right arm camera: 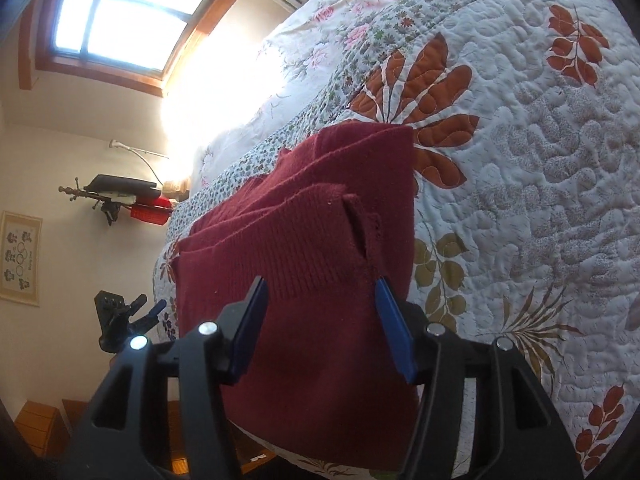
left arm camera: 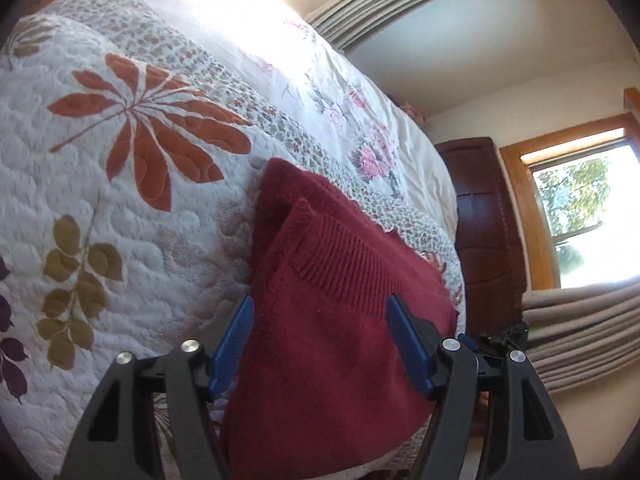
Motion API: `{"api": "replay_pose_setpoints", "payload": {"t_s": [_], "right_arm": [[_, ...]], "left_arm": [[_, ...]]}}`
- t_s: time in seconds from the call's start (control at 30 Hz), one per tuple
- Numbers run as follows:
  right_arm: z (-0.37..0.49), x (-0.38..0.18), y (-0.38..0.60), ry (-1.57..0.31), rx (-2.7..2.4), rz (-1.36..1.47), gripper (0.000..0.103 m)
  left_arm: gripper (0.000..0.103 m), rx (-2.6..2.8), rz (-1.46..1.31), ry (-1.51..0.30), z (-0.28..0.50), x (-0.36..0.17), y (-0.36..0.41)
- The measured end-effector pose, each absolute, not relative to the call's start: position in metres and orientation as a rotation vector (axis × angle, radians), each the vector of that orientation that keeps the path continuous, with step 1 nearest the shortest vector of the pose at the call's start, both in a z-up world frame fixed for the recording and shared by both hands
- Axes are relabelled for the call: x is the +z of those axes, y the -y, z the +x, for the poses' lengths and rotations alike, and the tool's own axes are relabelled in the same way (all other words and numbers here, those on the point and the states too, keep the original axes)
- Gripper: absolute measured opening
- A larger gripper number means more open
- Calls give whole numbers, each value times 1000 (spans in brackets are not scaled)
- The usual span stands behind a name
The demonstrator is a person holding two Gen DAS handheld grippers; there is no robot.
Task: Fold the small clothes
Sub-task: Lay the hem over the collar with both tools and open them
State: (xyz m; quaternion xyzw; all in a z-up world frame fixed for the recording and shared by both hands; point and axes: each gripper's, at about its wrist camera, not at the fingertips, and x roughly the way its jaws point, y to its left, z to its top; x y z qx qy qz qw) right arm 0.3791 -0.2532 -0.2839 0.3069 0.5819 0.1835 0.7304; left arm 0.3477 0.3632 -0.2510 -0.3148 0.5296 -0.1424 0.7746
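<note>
In the left wrist view, a bed (left arm camera: 120,208) fills the scene, covered by a white quilt (left arm camera: 80,184) stitched with orange and olive leaf prints, with a flowered sheet (left arm camera: 340,92) beyond it. Past the bed stand a dark wooden door (left arm camera: 480,216), a wood-framed window (left arm camera: 580,208) and pleated beige curtains (left arm camera: 580,336). A dark red knitted sweater (left arm camera: 332,320) lies folded on the quilt near the bed's edge, ribbed hem uppermost. The left tool (left arm camera: 320,312) is spread wide, its blue pads on either side of the sweater, pinching nothing.

In the right wrist view, the same quilted bed (right arm camera: 540,160) runs toward a bright window (right arm camera: 116,16). The sweater (right arm camera: 312,264) lies folded in layers at the bed's edge. The right tool (right arm camera: 320,292) is likewise spread, blue pads straddling the knit, gripping nothing. The left tool (right arm camera: 152,312) shows beyond the sweater's far side.
</note>
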Motion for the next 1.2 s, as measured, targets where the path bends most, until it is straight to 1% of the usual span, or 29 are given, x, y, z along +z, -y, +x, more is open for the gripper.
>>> {"api": "replay_pose_setpoints", "payload": {"t_s": [0.13,0.23,0.27,0.33,0.4,0.43,0.5,0.6,0.7,0.73,0.8,0.9,0.97,1.1,1.13,1.17,1.2], "right_arm": [[381,-292,245,-1298,398,648,61],[382,-295,246,-1302,389,655,62],[383,-296,246,-1304,387,659,62],[385,-296,247,-1306,385,660,62],[388,-296,247,-1308,386,657,63],[390,-297,246,-1310,388,656,63],[394,-300,244,-1313,389,652,63],[394,-298,240,-1314,394,616,63],[394,-292,232,-1307,406,554,53],[393,-290,230,-1307,413,538,45],[393,-289,228,-1302,408,509,43],[394,-287,230,-1276,361,464,44],[396,-290,232,-1273,348,460,58],[403,-297,227,-1273,369,440,59],[404,-299,225,-1273,369,431,48],[405,-299,223,-1278,372,422,30],[404,-299,223,-1280,352,397,23]], "left_arm": [[69,-306,-610,-1226,369,-270,-349],[69,-325,-578,-1271,374,-282,-340],[68,-333,-566,-1280,376,-284,-338],[63,-352,-538,-1295,379,-285,-332],[37,-339,-481,-1313,376,-283,-331],[32,-334,-457,-1315,377,-281,-329],[12,-345,-453,-1306,376,-277,-330],[10,-348,-435,-1280,373,-269,-330],[10,-346,-418,-1230,369,-258,-325],[9,-345,-412,-1214,368,-255,-324],[9,-339,-407,-1189,363,-252,-324],[9,-332,-424,-1173,361,-254,-324],[9,-333,-426,-1177,361,-256,-324],[9,-347,-422,-1156,362,-254,-321],[9,-348,-421,-1152,362,-253,-320],[9,-351,-425,-1148,362,-253,-320],[9,-356,-429,-1145,361,-251,-319]]}}
